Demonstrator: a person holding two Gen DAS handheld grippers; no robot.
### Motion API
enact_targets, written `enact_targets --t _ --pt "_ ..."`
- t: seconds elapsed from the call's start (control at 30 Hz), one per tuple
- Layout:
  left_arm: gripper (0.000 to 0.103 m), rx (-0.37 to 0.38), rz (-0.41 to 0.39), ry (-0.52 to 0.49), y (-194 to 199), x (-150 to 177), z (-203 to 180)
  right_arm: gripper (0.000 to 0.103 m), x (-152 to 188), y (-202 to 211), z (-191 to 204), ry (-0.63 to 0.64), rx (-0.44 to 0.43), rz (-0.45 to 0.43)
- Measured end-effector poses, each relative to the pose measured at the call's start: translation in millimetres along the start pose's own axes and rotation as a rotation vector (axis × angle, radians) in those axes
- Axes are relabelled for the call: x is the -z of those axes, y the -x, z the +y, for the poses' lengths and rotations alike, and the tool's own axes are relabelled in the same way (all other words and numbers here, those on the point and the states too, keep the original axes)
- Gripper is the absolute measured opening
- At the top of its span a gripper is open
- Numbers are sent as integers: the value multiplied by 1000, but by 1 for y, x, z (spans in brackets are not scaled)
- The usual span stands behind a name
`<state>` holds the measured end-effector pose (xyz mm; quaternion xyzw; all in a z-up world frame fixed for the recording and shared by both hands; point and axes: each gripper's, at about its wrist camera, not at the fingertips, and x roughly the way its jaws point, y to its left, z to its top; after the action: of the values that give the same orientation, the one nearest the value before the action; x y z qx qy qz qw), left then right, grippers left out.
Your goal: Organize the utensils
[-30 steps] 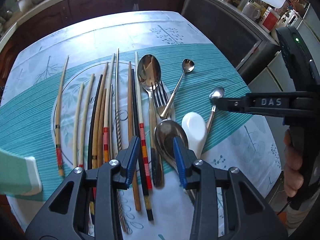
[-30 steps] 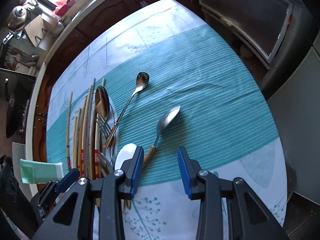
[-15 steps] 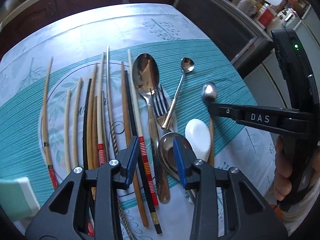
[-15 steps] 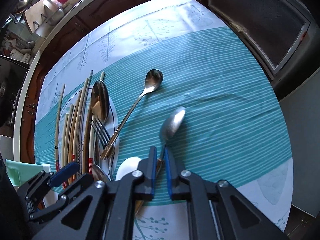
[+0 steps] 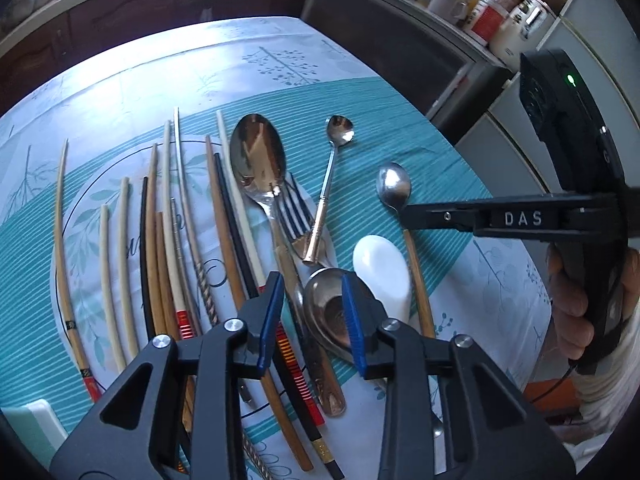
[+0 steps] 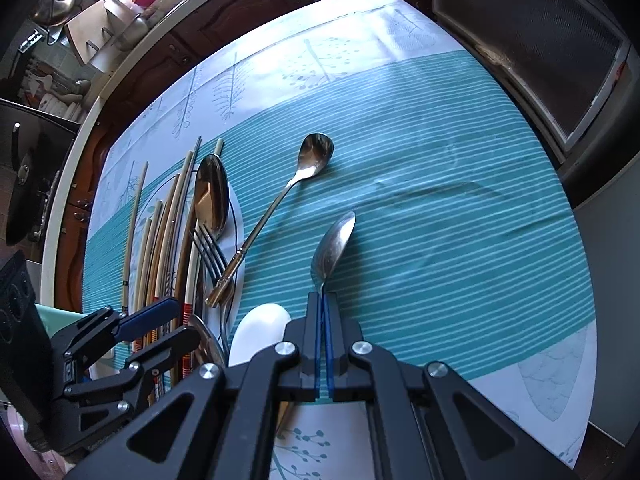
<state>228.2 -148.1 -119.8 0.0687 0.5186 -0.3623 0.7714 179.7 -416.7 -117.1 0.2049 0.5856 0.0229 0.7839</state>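
Note:
A wooden-handled metal spoon (image 6: pixel 334 248) lies on the teal cloth. My right gripper (image 6: pixel 322 300) is shut on its thin neck, which the left wrist view shows just below the bowl (image 5: pixel 394 190). My left gripper (image 5: pixel 312 320) hovers over a row of utensils on a round mat, its jaws closing. A steel spoon bowl (image 5: pixel 324 312) and a dark handle lie below the gap, and the pads do not press on them. To the right lies a white ceramic spoon (image 5: pixel 382 272). Further up are a large spoon (image 5: pixel 258 160), a fork (image 5: pixel 296 216), a teaspoon (image 5: pixel 340 130) and several chopsticks (image 5: pixel 160 240).
A pale green box (image 5: pixel 28 428) sits at the table's near left corner. A person's hand (image 5: pixel 572 300) grips the right tool. A counter with jars (image 5: pixel 480 12) and dark cabinet fronts (image 6: pixel 528 40) border the table's far and right edges.
My right gripper's jaws have shut on the neck of the wooden-handled spoon. The left gripper's jaws have narrowed a little and the tool has rolled slightly over the utensils.

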Motion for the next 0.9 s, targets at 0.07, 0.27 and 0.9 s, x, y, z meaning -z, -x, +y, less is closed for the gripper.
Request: enact_targets --t 0.07,0.27,0.9 --pt "26 0 1 -17 -2 0 -2 1 0 1 -3 -6 -10 2" --pt "26 29 6 -31 -8 -1 -1 1 3 3 -5 4 -15 2" --pt "0 -84 -127 3 37 5 -15 0 10 10 2 27 -43 -28"
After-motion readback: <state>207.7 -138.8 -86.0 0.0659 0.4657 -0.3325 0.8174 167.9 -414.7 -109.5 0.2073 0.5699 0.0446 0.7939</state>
